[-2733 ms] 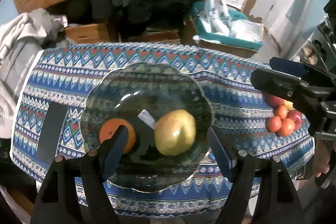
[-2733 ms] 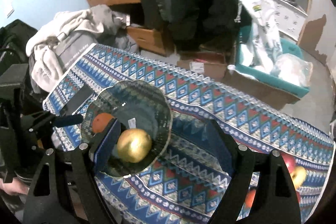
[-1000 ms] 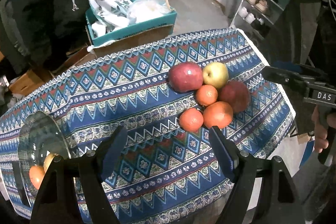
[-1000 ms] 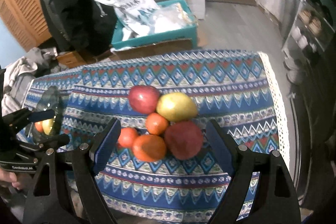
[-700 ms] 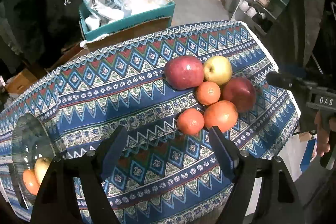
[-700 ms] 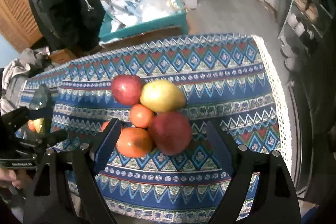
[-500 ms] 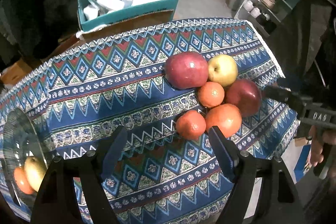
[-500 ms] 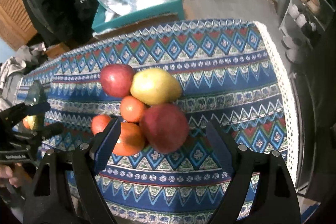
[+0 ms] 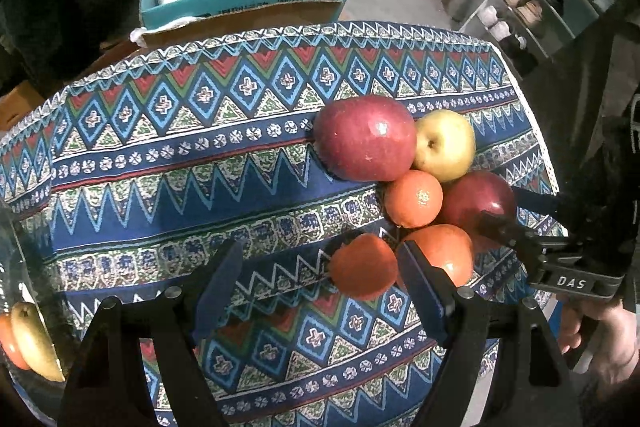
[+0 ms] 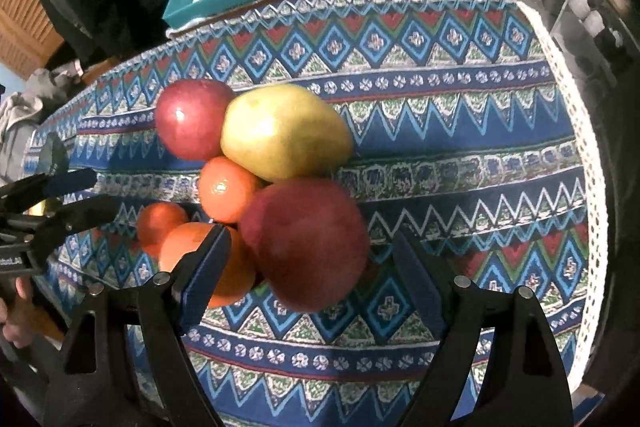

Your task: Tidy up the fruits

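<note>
A: Both claws are over the fruit pile on the blue patterned tablecloth (image 9: 168, 155) that covers the tabletop. The left claw (image 9: 320, 291) gapes wide and holds nothing, with a small round orange tangerine (image 9: 362, 265) sitting between its blue pads at lower centre of the left view.

B: And the right claw (image 10: 308, 267)?

A: Spread just as wide, empty too, framing the big dark red apple (image 10: 304, 243) at centre of the right view. Its left pad lies in front of the larger orange (image 10: 208, 263).

B: Where's the rest of the fruit?

A: Bunched together, touching: a second red apple (image 9: 364, 137), a yellow apple (image 9: 444, 143) and another small tangerine (image 9: 414, 199) further up the frame. The glass bowl (image 9: 12, 267) peeks in at the far left edge of the left view, a yellow fruit and an orange one already in it.

B: So which step?

A: I'd say lining up a pick. Next, each claw needs to drop around its fruit and close gently, without nudging the neighbours loose.
</note>
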{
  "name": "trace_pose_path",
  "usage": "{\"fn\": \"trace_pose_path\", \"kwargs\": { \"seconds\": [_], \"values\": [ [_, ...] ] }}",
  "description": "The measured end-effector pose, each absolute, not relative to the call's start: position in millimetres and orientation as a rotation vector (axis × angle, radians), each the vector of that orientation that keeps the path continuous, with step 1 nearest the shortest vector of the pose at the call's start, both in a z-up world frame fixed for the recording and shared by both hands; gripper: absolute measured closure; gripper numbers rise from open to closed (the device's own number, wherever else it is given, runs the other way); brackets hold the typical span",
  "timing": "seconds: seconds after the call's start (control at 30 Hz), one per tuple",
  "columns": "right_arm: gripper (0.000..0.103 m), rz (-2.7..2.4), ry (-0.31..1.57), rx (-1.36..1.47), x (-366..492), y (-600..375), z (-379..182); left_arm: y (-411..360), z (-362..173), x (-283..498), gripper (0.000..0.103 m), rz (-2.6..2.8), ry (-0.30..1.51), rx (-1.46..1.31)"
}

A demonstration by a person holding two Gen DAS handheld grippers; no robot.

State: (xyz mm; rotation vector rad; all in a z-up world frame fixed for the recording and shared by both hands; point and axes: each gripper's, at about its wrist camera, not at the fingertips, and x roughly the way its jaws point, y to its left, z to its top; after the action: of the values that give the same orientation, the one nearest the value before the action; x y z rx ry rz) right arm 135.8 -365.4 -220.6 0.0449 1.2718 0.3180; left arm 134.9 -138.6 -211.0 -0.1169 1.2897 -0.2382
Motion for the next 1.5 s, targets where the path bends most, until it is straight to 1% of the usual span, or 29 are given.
{"fn": "trace_pose_path", "kwargs": {
  "seconds": [0.17,0.2,0.23,0.27,0.47,0.6,0.7,0.73,0.93,1.17,1.37,1.47,1.5],
  "values": [
    [0.02,0.341,1.283,0.098,140,-366,-232,-143,-216,139,0.022,-0.249,1.299,-0.121],
    [0.022,0.345,1.285,0.111,141,-367,-233,-144,-218,140,0.022,-0.252,1.302,-0.123],
    [0.027,0.357,1.29,0.137,141,-368,-234,-144,-219,140,0.022,-0.253,1.304,-0.124],
    [0.029,0.362,1.296,0.164,142,-368,-235,-145,-220,140,0.022,-0.255,1.308,-0.127],
    [0.03,0.315,1.276,0.064,137,-359,-229,-147,-233,140,0.022,-0.266,1.336,-0.152],
    [0.031,0.266,1.277,0.063,134,-371,-224,-148,-240,138,0.022,-0.263,1.347,-0.143],
    [0.034,0.224,1.269,0.066,132,-383,-218,-149,-246,138,0.016,-0.262,1.356,-0.151],
    [0.037,0.221,1.261,0.078,131,-387,-215,-149,-248,139,0.016,-0.264,1.356,-0.158],
    [0.037,0.219,1.262,0.084,126,-391,-212,-151,-256,137,0.016,-0.288,1.38,-0.181],
    [0.034,0.204,1.293,0.076,130,-388,-219,-157,-261,130,0.015,-0.346,1.368,-0.162],
    [0.035,0.177,1.332,0.098,138,-394,-238,-178,-263,122,0.014,-0.359,1.341,-0.036],
    [0.036,0.184,1.329,0.105,138,-393,-240,-187,-264,117,0.018,-0.353,1.317,0.036],
    [0.036,0.184,1.326,0.093,139,-392,-240,-188,-264,116,0.023,-0.353,1.31,0.043]
  ]
}}
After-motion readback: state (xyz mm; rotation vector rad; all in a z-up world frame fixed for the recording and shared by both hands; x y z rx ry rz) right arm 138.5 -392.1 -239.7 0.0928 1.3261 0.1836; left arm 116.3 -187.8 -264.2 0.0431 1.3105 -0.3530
